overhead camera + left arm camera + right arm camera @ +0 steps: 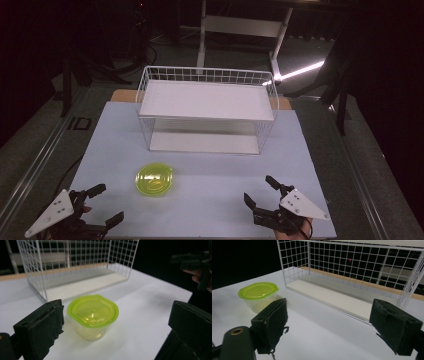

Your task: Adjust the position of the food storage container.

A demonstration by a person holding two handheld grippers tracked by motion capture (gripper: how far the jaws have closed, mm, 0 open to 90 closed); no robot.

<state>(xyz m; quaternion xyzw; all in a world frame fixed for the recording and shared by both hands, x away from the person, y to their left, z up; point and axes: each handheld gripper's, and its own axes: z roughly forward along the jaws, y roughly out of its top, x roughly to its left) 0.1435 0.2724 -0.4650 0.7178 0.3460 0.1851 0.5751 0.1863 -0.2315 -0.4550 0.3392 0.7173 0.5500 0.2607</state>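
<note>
High view: a wire rack point(207, 107) with two white shelves stood toward the far side of the pale table point(300, 165); taking that rack as the landmark, a small clear container with a yellow-green lid point(155, 179) sat upright on the table in front of the rack's left half, near it but apart from it; the left gripper point(102, 204) hovered at the table's near edge, on the person's side of the container and further left than the rack's left end, its jaws spread wide with nothing between them; the right gripper point(261, 189) was held in front of the rack's right end, well apart from the rack and from the container, its jaws likewise wide apart and empty.

In the left gripper view the container point(92, 316) lay just ahead of that gripper's parted jaws, closer to the left one, not touched by either; the rack point(75, 265) rose behind it, and a hand with the other gripper showed dimly at the upper right.

In the right gripper view the container point(259, 296) stood off the rack's point(362, 277) left corner, beyond the left jaw; the lid was seated flat on the tub.
</note>
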